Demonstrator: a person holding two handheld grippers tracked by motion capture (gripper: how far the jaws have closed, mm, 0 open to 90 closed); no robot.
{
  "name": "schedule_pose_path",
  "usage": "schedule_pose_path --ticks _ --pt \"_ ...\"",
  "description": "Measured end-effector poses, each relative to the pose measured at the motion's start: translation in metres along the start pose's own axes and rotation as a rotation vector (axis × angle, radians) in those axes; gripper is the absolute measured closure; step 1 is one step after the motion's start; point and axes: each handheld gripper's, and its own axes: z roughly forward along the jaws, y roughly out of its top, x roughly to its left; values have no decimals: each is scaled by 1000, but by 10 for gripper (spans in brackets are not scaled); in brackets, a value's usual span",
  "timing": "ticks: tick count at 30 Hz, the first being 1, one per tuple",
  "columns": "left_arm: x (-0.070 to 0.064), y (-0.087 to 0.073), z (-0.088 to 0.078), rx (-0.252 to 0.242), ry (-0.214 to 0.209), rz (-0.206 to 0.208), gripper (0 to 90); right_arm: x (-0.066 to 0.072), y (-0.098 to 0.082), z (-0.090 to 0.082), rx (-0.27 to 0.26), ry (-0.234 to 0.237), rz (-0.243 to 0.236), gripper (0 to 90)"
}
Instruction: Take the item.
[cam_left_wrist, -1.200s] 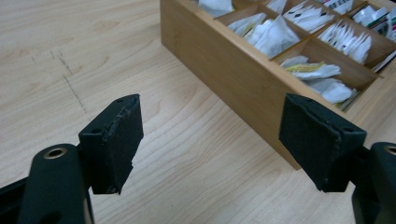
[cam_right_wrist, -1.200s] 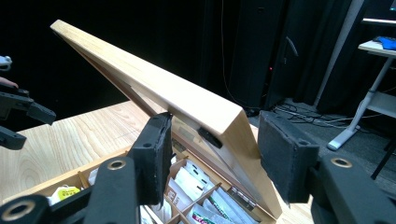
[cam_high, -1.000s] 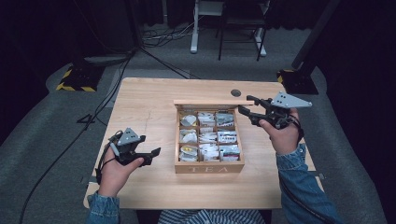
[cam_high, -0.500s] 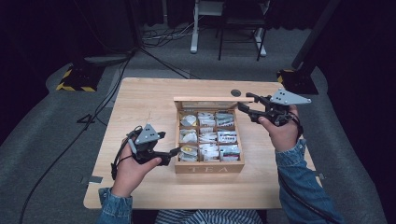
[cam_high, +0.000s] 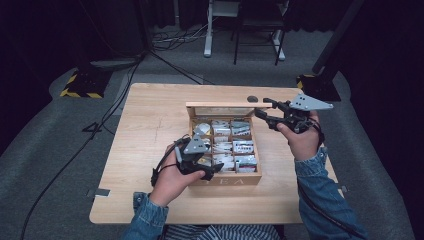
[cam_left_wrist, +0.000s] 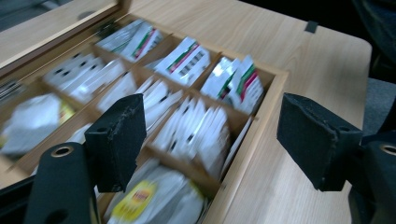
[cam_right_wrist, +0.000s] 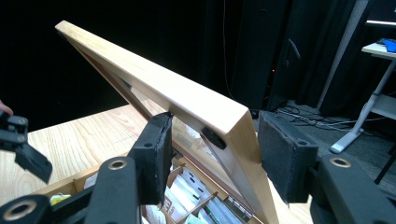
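Since a second ago my left hand-held gripper (cam_high: 212, 172) slides over the tea box (cam_high: 252, 179), jaws apart, tea bags (cam_left_wrist: 196, 128) directly below, while my right hand-held gripper (cam_right_wrist: 212, 154) straddles the lid (cam_right_wrist: 187, 100)

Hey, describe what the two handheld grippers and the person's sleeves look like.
Both grippers are black. The left gripper and right gripper each carry a grey three-cornered plate on top and trail a black cable. Their fingers are blocky, with dark, rough foam-like pads and brass-coloured rivets. The person wears blue denim sleeves.
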Motion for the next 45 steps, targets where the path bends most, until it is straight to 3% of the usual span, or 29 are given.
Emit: schedule_pose_path --ticks 14,25,31,34,37,42,45 --pt "-14 15 52 25 -134 32 373 0 0 -1 3 2 1 468" --pt "-10 26 79 47 -177 23 386 0 -1 -1 0 9 7 467" --pt "-5 25 93 84 -192 -10 443 0 -1 -1 -1 11 7 467" --pt "-3 23 97 134 -232 -61 593 0 -2 -1 -1 11 6 468" --pt "-2 21 100 161 -218 -63 645 0 -2 -1 -1 10 6 468" --pt "-2 19 103 214 -242 -74 696 0 -2 -1 -1 9 6 468" --pt "0 16 107 220 -274 -106 720 0 -2 0 -2 10 7 467"
